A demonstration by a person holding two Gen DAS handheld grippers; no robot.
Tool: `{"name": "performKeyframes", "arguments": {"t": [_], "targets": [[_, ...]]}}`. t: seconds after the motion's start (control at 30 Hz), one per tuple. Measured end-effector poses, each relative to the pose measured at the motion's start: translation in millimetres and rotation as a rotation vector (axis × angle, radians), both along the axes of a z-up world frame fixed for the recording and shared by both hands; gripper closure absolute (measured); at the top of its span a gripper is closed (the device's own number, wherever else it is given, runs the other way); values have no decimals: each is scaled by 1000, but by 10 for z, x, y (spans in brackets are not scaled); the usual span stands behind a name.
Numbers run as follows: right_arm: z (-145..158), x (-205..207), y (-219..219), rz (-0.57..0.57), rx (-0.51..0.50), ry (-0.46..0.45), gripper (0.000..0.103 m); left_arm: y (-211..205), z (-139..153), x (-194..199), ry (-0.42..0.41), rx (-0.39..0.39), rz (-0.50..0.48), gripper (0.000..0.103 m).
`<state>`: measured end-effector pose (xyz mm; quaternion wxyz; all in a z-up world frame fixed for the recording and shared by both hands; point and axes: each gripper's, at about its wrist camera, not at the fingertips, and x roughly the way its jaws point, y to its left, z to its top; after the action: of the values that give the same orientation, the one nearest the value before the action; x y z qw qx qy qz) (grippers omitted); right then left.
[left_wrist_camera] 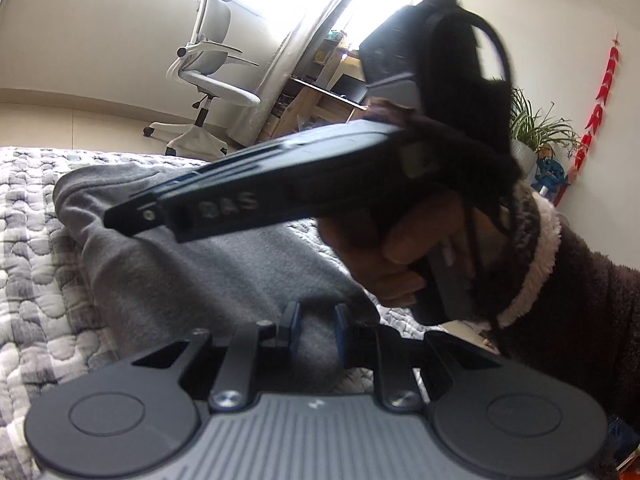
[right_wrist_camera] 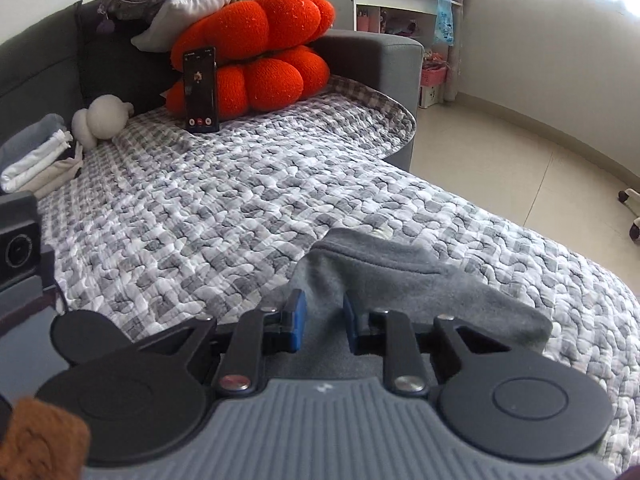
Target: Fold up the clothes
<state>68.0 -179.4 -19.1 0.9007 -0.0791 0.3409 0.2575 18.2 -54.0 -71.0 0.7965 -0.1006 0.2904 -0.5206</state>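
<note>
Left wrist view: the left gripper (left_wrist_camera: 313, 326) has its 2 blue pads narrowly apart with the grey garment (left_wrist_camera: 208, 264) bunched between them; the pads appear to pinch the fleece, so I judge it clamped on an edge. The cloth runs ahead and to the left of the tool over the quilted bedcover (left_wrist_camera: 36, 216). Just ahead and above, the person's hand (left_wrist_camera: 384, 252) carries the right gripper, whose long black finger crosses over the garment; its tips are out of this view.

Right wrist view: the right gripper (right_wrist_camera: 323, 324) shows a small gap between its pads, with grey garment (right_wrist_camera: 420, 280) lying in and beyond that gap. Whether the pads press the cloth cannot be told here. The rest of the garment trails ahead and to the right of the tool on the bedcover (right_wrist_camera: 208, 216). Far ahead to the left sits a stack of folded clothes (right_wrist_camera: 36, 160).

To do this fold well, both tools should grip matching corners firmly, keep the edge taut between them, and carry it over level so the layers land aligned without wrinkles.
</note>
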Motion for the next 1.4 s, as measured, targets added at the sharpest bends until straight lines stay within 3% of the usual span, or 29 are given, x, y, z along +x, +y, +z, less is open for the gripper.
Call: {"name": "performKeyframes", "arguments": {"t": [0.23,0.47,0.73,1.0,1.23,1.33,1.4], "targets": [[-77,368,71,-30,5,24,88,-15,3,7,-2,-6,2,84],[70,473,-47,-89,84,17,76,37,62,23,21,-9,-1,84],[353,-142,-621,-235,180,15,65,156,177,275,73,-33,44,76],[313,-977,-784,-314,307,67,65,21,162,785,76,46,78,76],[72,-1162,-822,-386,311,139,65,-113,164,1280,69,123,92,77],[28,-1180,-884,-416,337,161,65,-76,138,1493,114,122,118,77],[9,-1203,-919,-434,356,174,65,7,104,1600,144,132,157,71]]}}
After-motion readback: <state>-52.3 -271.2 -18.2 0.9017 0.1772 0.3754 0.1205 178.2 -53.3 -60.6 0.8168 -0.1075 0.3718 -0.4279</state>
